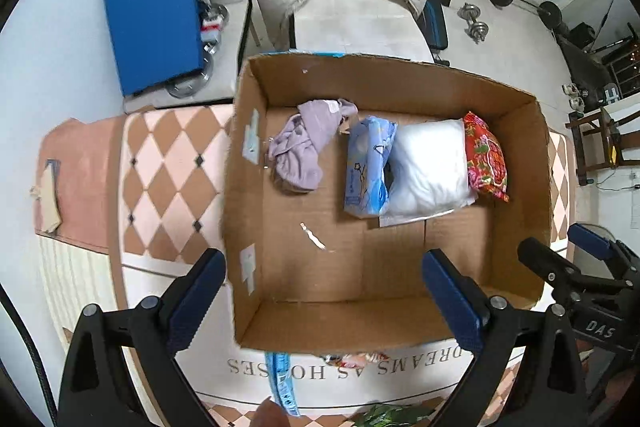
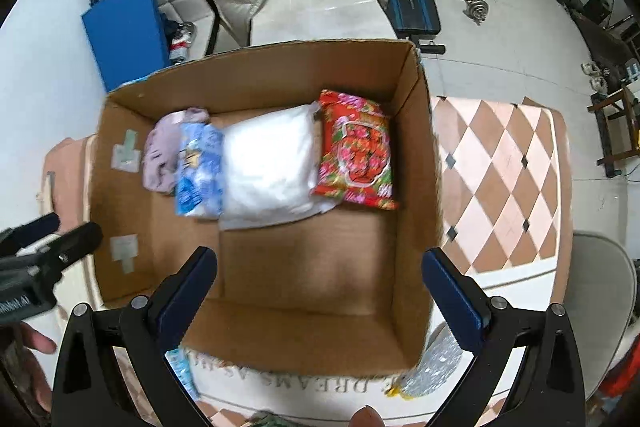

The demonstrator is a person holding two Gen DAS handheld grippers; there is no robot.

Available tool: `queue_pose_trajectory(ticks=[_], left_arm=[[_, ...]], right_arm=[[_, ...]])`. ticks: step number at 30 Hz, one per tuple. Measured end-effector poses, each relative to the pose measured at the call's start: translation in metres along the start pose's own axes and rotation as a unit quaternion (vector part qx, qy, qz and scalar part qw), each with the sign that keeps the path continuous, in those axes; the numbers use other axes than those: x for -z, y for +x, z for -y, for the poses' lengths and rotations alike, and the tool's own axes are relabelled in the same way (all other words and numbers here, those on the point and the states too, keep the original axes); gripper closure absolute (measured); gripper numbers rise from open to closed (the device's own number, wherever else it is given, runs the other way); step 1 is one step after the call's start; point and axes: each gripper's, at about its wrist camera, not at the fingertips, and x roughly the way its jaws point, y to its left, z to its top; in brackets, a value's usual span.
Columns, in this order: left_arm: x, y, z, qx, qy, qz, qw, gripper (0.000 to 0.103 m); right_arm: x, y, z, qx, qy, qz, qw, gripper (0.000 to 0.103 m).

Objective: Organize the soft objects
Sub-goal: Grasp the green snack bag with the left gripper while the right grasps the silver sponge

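Left wrist view: left gripper jaws apart, empty, over the cardboard box; ahead lie purple cloth, blue pack, white pillow, red packet; right gripper likewise apart; checkered mat beneath.

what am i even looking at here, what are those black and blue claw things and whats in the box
The claws are two hand-held grippers: a person holds one in each hand, and each carries a wide-angle camera looking along its fingers. One picture is from the left gripper, the other from the right gripper. Both hang open above a cardboard box and hold nothing. In the left view the right gripper shows at the right edge.

In the box, along the far side, from left to right: a lilac cloth, a blue pack, a white pillow and a red flowered pack. The near half of the box floor is bare. The box sits on a chequered surface.
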Motion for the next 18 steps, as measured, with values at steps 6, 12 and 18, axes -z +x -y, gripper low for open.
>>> queue_pose_trajectory(ticks=[6, 12, 18], left_arm=[[0.031, -0.032, 0.005, 0.006, 0.001, 0.039, 0.9992, 0.003], [0.119, -0.024, 0.015, 0.002, -0.003, 0.003, 1.0000, 0.003], [0.238, 0.088, 0.023, 0.167, -0.147, -0.227, 0.9482, 0.003]], right_arm=[[0.029, -0.035, -0.010, -0.034, -0.003, 0.025, 0.999, 0.000], [0.091, -0.063, -0.006, -0.044, -0.036, 0.039, 0.998, 0.000], [0.170, -0.036, 0.050, -0.019, -0.011, -0.012, 1.000, 0.000]])
